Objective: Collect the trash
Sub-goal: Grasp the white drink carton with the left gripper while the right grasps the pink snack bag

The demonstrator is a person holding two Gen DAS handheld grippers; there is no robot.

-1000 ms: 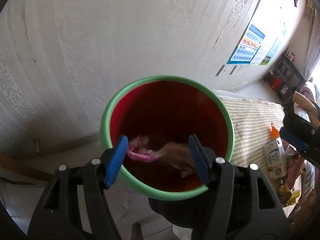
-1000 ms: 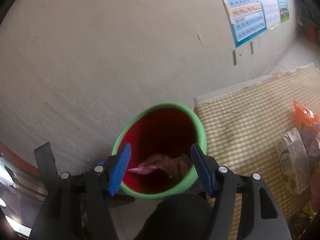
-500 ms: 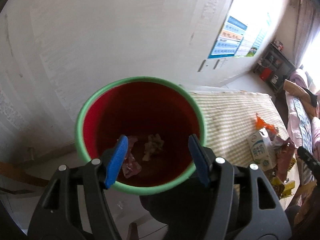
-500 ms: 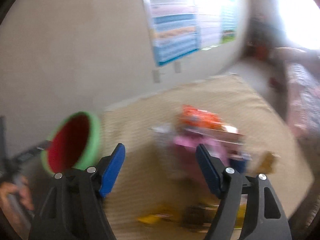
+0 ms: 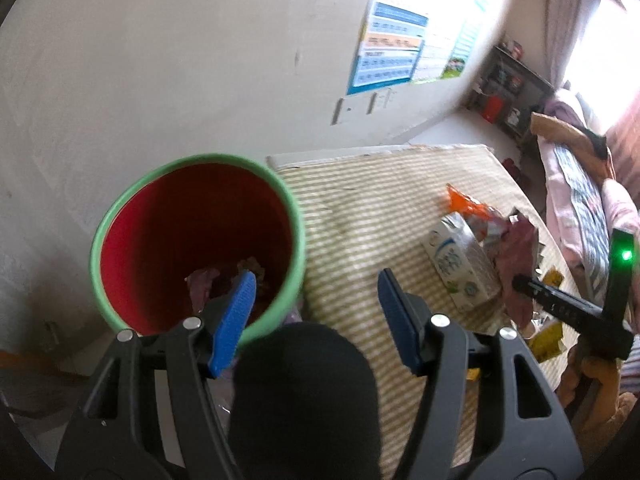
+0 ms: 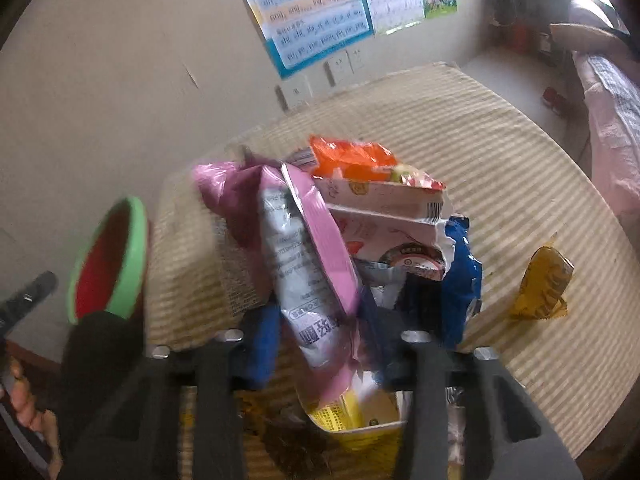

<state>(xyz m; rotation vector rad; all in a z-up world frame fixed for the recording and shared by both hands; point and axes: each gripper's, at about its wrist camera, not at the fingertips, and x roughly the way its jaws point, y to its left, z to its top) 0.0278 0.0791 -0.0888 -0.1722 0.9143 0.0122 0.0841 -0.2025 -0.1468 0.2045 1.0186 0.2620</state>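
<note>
Right wrist view, right hand-held gripper (image 6: 324,344) straddling pink wrapper (image 6: 308,264), print blurred, grip unclear; left hand-held gripper (image 5: 314,312) wide by bin (image 5: 296,216)

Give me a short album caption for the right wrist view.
Right claw poised around a pink wrapper atop the trash pile, red bucket waiting nearby.

A: Where does your light come from?

B: From the window (image 5: 616,36) on your right; it glares white, and the poster (image 5: 390,50) beside it washes out.

A: Is it sharp?

B: No. The wrappers (image 6: 316,248) look smeared, and the edges bend and go dark.
</note>
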